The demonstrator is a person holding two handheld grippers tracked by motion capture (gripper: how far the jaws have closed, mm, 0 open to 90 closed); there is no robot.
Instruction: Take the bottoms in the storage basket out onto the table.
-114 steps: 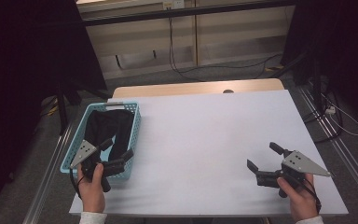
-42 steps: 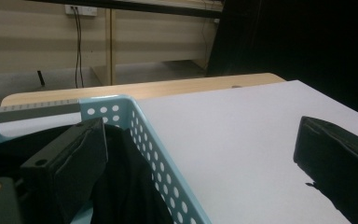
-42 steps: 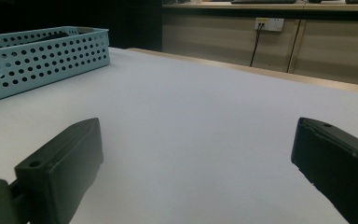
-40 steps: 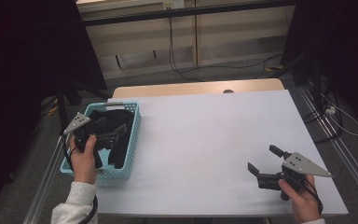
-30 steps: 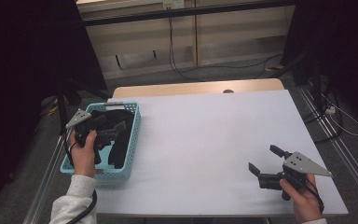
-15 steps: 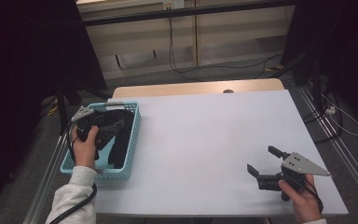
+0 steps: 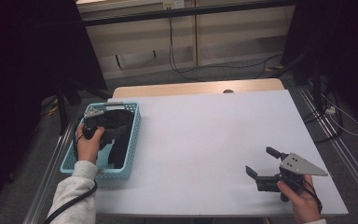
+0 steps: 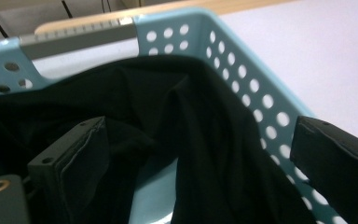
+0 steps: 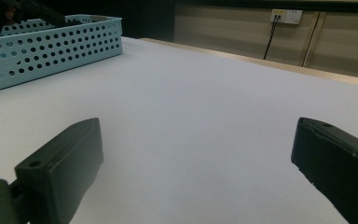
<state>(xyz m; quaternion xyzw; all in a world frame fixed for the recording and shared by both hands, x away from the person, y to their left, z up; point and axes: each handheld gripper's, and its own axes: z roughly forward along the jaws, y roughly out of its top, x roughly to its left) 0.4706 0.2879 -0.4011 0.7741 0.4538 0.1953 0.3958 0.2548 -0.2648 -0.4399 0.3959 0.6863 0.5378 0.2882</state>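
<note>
At left of the frame, the black cloth (image 8: 200, 135) should be pinched deep in the basket (image 7: 133, 140) by the spread left gripper (image 8: 191, 158); the right gripper (image 7: 261, 170) rests open.

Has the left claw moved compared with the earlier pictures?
Yes. The left claw has moved away from the near end of the blue basket toward its far end, and now sits open over the black cloth inside.

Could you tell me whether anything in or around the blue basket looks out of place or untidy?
Nothing looks damaged or spilled. The black cloth lies bunched in the blue basket, riding up against its perforated wall rather than folded. The left gripper is open over the cloth; the right gripper is open above the bare white table.
</note>
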